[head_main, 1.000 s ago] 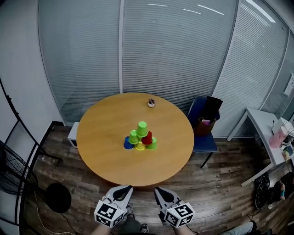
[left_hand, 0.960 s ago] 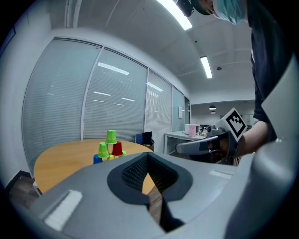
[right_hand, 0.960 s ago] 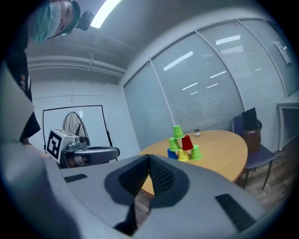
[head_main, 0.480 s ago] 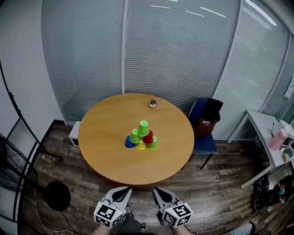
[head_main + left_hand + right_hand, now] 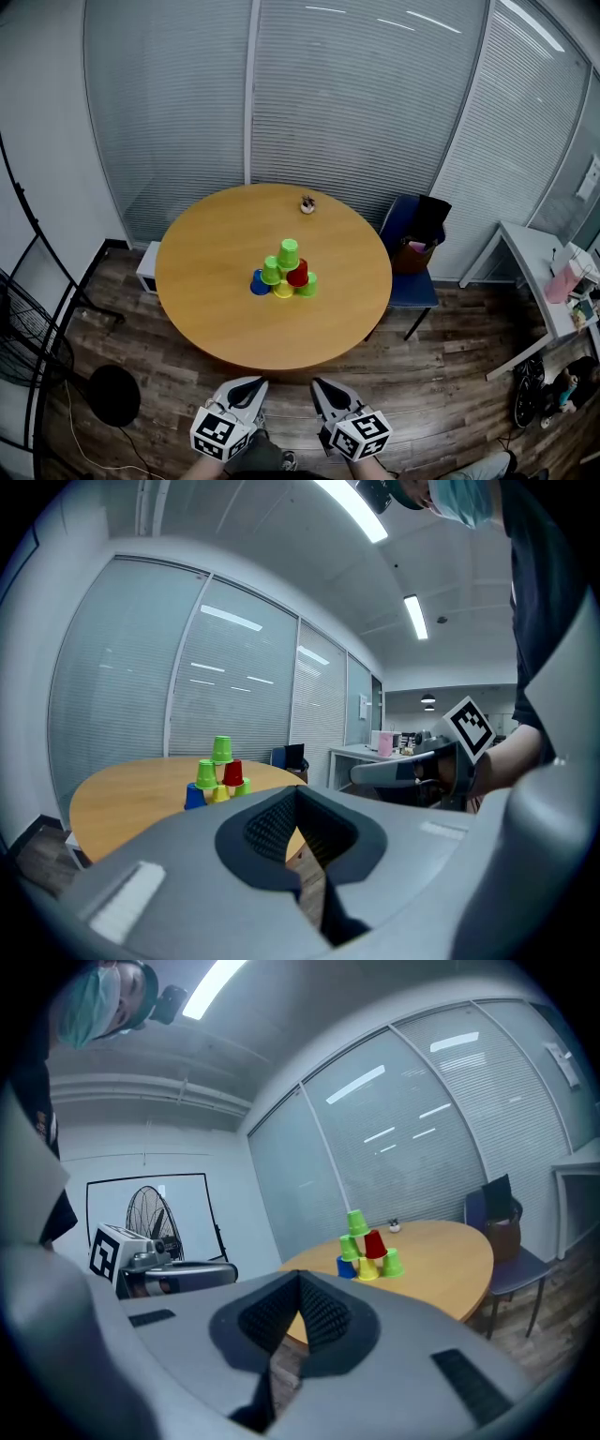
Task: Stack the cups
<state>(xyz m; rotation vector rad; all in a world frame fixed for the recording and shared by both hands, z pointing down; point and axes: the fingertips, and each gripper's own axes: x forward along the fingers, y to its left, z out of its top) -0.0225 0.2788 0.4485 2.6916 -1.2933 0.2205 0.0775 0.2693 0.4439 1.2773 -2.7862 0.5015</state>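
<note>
The cup pyramid (image 5: 284, 275) stands at the middle of the table (image 5: 202, 314). Off the table's near edge, the left hand-held gripper (image 5: 253, 383) and right hand-held gripper (image 5: 321, 385) are clenched, empty.

Round wooden table (image 5: 216, 305), 1 blue chair (image 5: 418, 291) beside it, perhaps a trinket (image 5: 307, 203)

free: bare surface (image 5: 216, 305) all round cup pyramid (image 5: 284, 275) | obstacles: small object (image 5: 307, 203) near far edge; chair (image 5: 417, 292) beside right rim

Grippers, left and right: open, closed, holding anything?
Left gripper: closed, jaws together, holding nothing.
Right gripper: closed, jaws together, holding nothing.
</note>
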